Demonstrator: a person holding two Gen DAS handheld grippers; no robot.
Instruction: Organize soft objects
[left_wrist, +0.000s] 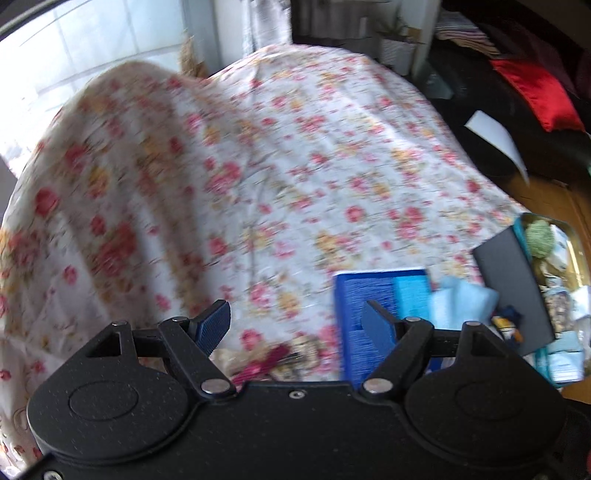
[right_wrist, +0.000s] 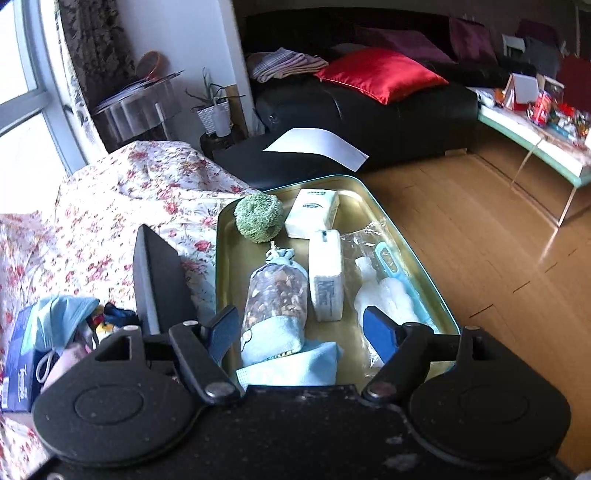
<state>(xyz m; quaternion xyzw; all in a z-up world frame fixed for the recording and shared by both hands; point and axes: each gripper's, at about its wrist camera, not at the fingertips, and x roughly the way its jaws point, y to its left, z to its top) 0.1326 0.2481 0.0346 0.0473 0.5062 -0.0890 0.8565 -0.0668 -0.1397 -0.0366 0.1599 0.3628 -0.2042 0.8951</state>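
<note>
In the right wrist view a gold tray (right_wrist: 413, 251) with a teal rim holds a green fluffy ball (right_wrist: 259, 217), two white tissue packs (right_wrist: 312, 212), a see-through pouch of dried bits (right_wrist: 275, 295), a clear bag of white cotton (right_wrist: 388, 291) and a light blue cloth (right_wrist: 291, 365). My right gripper (right_wrist: 299, 317) hangs open over the tray's near end, its pads touching nothing. The blurred left wrist view shows my left gripper (left_wrist: 295, 310) open and empty above the floral cloth (left_wrist: 258, 166). A blue box (left_wrist: 380, 306) and light blue masks (left_wrist: 461, 299) lie just to its right.
An upright black panel (right_wrist: 159, 280) stands between the tray and a pile of masks (right_wrist: 59, 317) beside a blue box (right_wrist: 18, 369). Beyond are a black sofa (right_wrist: 369, 110) with a red cushion (right_wrist: 380, 74), wooden floor (right_wrist: 480, 240) and a cluttered glass table (right_wrist: 535, 136).
</note>
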